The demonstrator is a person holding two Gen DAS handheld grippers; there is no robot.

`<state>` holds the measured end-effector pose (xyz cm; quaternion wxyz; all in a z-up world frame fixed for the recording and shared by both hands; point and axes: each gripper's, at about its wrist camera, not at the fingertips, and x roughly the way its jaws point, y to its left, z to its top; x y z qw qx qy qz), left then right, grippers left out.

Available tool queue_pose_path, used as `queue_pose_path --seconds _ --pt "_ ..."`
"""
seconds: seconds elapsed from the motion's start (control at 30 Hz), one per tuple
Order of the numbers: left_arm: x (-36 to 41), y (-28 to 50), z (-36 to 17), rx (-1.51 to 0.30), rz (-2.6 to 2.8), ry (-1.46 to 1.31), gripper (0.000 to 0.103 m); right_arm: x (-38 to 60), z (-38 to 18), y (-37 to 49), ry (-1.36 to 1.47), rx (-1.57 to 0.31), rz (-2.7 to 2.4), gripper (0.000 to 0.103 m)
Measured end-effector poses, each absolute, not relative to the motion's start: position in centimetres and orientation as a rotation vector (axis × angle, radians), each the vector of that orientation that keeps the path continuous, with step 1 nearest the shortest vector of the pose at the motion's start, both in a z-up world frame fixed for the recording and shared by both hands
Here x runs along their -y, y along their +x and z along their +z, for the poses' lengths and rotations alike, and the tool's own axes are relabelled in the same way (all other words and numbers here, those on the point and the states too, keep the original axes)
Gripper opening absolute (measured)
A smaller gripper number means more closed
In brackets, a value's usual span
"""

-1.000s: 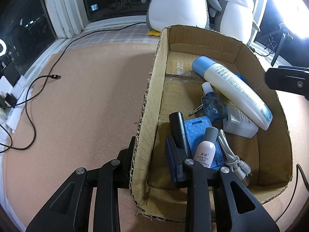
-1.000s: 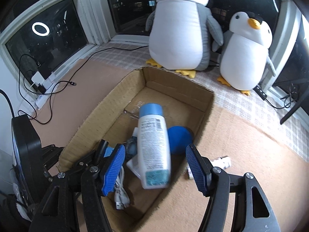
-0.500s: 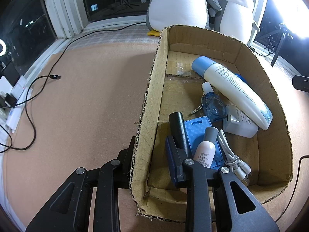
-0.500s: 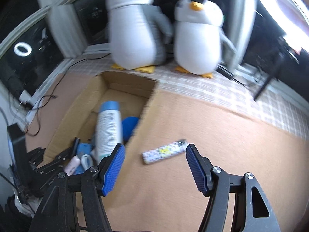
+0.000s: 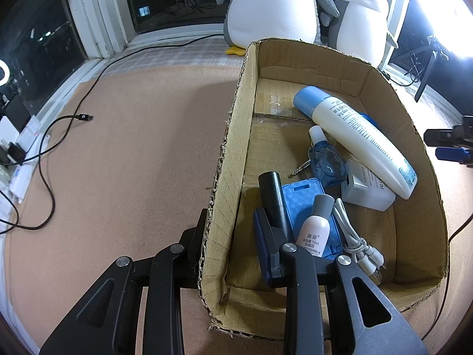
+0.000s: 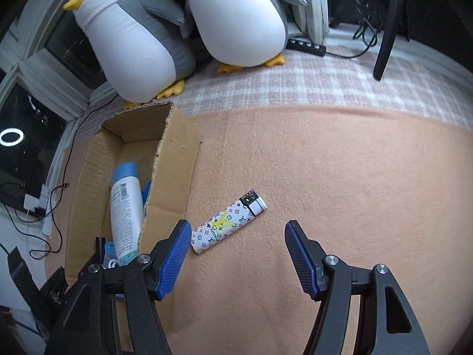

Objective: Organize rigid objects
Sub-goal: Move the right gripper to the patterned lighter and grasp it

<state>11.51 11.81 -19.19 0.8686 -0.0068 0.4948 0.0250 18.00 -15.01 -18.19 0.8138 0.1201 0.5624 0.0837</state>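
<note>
Lit strongly from the upper right in the left wrist view, with blown-out glare (image 5: 443, 14) bleaching that corner. Dark outside the windows (image 5: 35, 59), mirroring a ring light (image 6: 11, 137). Heavily bent and vignetted black at the edges. Sharp throughout both views, with soft shadows inside the cardboard box (image 5: 224, 207).

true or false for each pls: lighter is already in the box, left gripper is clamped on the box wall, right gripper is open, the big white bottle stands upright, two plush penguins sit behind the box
1. The lighter is already in the cardboard box. False: it lies on the mat outside the box.
2. The left gripper is clamped on the box wall. True.
3. The right gripper is open. True, nothing between its pads.
4. The big white bottle stands upright. False: it lies slanted on other items.
5. Two plush penguins sit behind the box. True.
</note>
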Motion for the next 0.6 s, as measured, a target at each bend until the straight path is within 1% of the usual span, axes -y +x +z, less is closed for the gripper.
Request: queue_pose_path --seconds 0.27,0.53,0.6 --pt "-11.8 11.5 -19.2 -1.035 0.052 -0.014 0.027 13.6 -20.4 19.9 0.245 -1.252 0.132 0.062" --pt "-11.7 11.5 -19.2 -1.036 0.052 -0.015 0.027 12.5 -21.5 21.0 0.159 -1.277 0.107 0.061" --pt "-11.7 11.5 -19.2 -1.036 0.052 -0.016 0.027 12.5 -21.5 21.1 0.147 -1.28 0.11 0.059"
